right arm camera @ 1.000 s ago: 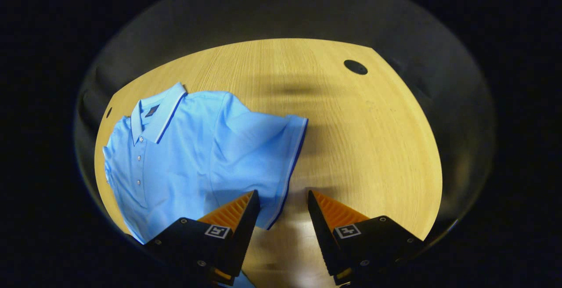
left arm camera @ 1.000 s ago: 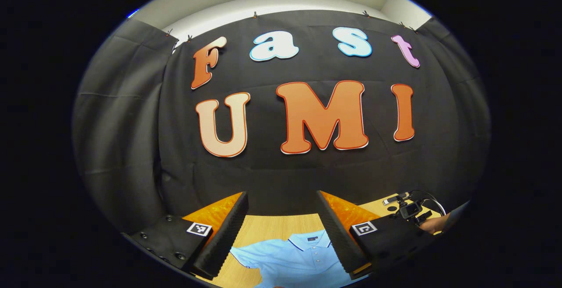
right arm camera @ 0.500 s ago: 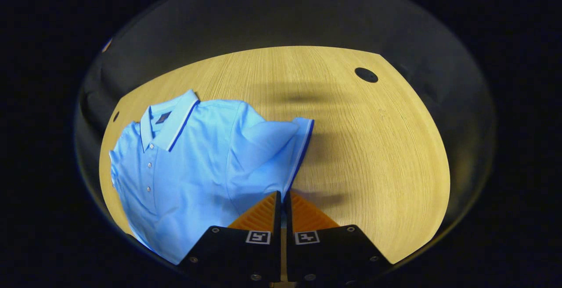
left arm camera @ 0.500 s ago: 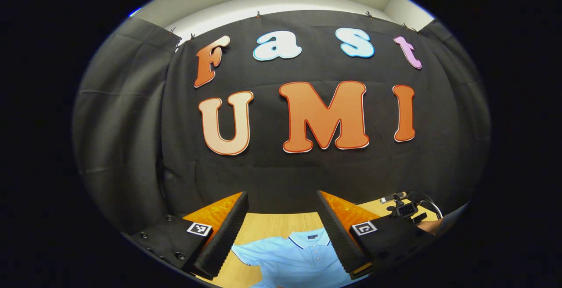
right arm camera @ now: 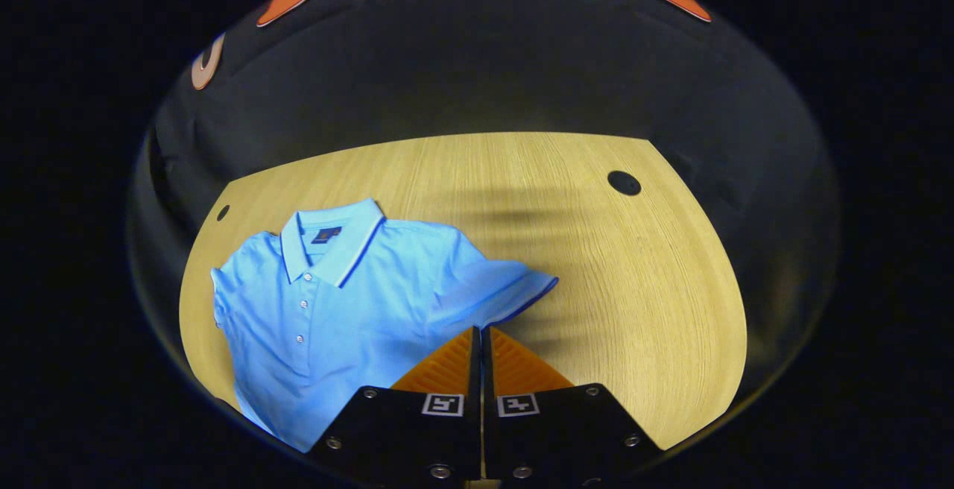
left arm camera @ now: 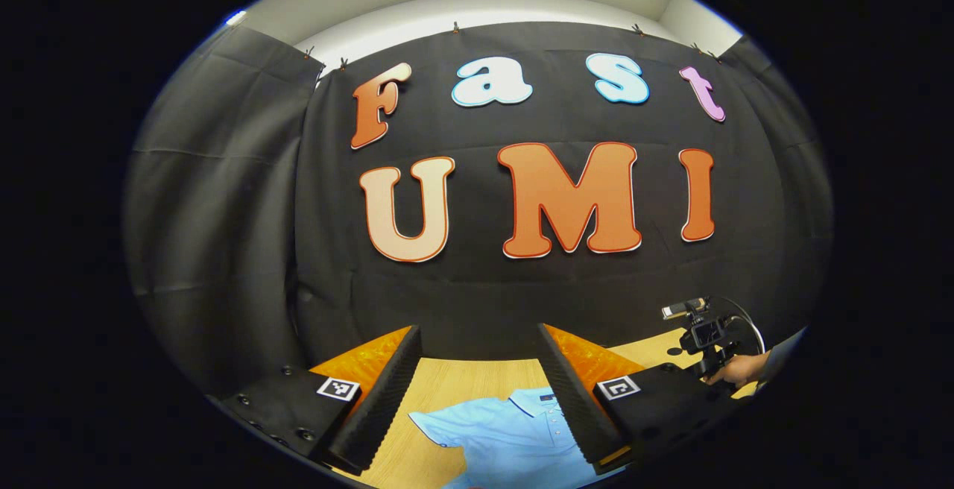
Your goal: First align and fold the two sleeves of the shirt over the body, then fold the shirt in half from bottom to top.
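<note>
At the bottom of the right gripper view, the right gripper (right arm camera: 479, 336) is seen with fingers closed together on the sleeve edge of the light blue short-sleeved polo shirt (right arm camera: 328, 310), which is spread on the pale wooden table (right arm camera: 633, 303), collar away. Slippage of the thin cuff is judged likely if it is pulled too fast. Containers: none. Beyond, the left gripper (left arm camera: 477, 392) is held open above the shirt, empty.
</note>
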`<action>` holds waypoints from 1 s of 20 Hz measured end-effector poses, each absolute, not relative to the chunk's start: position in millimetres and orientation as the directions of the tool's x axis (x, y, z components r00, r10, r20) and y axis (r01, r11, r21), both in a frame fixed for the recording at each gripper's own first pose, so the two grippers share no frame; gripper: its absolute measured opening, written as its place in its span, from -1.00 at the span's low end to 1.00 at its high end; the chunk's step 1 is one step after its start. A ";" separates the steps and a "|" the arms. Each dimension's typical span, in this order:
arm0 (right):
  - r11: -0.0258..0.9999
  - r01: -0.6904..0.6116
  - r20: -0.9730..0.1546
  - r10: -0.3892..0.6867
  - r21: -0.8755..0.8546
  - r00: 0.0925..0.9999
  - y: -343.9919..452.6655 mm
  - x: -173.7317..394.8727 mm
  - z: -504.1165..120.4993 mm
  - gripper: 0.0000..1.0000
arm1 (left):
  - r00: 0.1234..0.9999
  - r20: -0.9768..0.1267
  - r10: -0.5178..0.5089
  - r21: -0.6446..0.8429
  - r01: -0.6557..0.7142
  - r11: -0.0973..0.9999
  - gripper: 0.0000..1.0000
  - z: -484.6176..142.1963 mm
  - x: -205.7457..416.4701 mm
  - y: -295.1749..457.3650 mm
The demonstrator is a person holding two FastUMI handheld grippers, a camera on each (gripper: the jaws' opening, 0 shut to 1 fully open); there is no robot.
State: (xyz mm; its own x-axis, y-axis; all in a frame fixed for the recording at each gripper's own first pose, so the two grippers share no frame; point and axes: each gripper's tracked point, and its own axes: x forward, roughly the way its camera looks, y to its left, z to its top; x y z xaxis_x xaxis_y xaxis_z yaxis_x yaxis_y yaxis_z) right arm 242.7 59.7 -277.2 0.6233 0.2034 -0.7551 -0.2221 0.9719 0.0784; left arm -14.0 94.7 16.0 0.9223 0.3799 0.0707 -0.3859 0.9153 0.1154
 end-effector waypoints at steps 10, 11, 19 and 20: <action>0.985 -0.161 -0.831 0.134 0.055 0.540 61.3 232.9 -309.6 -0.70 | 0.914 0.031 0.404 0.114 -0.405 0.907 1.00 -1.2 -28.3 132.4; 0.989 -0.139 -0.840 0.120 0.053 0.530 53.7 235.4 -313.7 -0.51 | 0.914 0.024 0.406 0.119 -0.406 0.906 1.00 -4.5 -27.1 133.9; 0.998 -0.007 -0.911 0.061 0.064 0.407 15.4 245.1 -349.3 0.32 | 0.915 -0.013 0.404 0.123 -0.400 0.908 1.00 -16.1 -15.3 137.4; 0.997 -0.003 -0.920 0.068 0.072 0.386 16.0 244.5 -355.4 0.27 | 0.915 -0.018 0.404 0.124 -0.399 0.909 0.99 -16.4 -13.1 137.9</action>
